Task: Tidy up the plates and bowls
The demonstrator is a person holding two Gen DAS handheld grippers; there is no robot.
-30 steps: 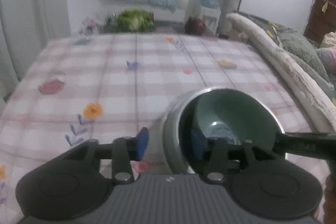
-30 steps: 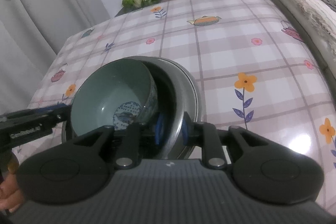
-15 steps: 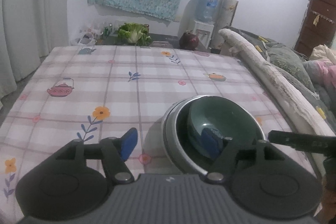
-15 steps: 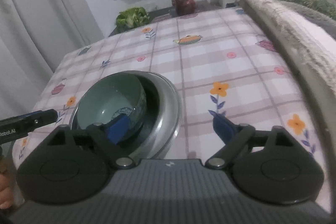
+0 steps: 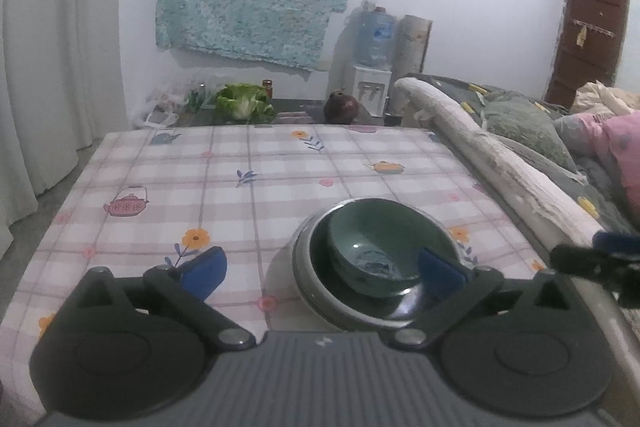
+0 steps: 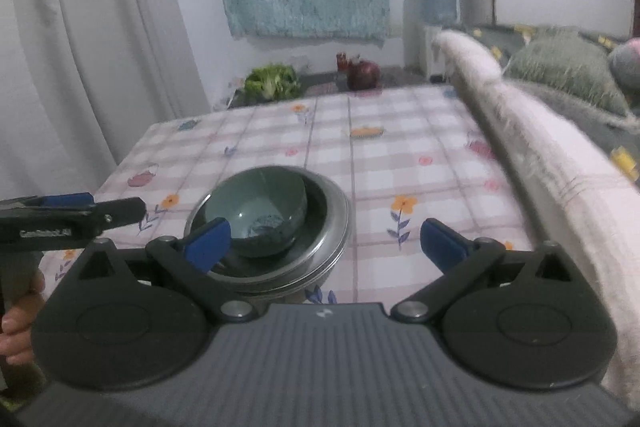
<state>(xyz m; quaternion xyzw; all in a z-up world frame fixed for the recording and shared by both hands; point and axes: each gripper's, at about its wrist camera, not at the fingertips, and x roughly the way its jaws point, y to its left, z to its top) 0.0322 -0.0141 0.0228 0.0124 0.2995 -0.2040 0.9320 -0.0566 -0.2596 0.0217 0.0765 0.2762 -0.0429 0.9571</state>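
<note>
Green bowl point(image 5: 374, 247) sat loose inside the steel bowls point(image 6: 334, 223), toward nine o'clock; both grippers point(image 5: 322, 269) point(image 6: 324, 243) were opening wide, holding nothing, so a knock could tip it.

White lettering on the left gripper point(image 6: 72, 223) body reads roughly "GenRobot.AI"; no other text is legible

Checked tablecloth point(image 5: 224, 183), leafy greens point(image 5: 244, 103), water dispenser point(image 5: 374, 67), white curtain point(image 5: 48, 47)
</note>
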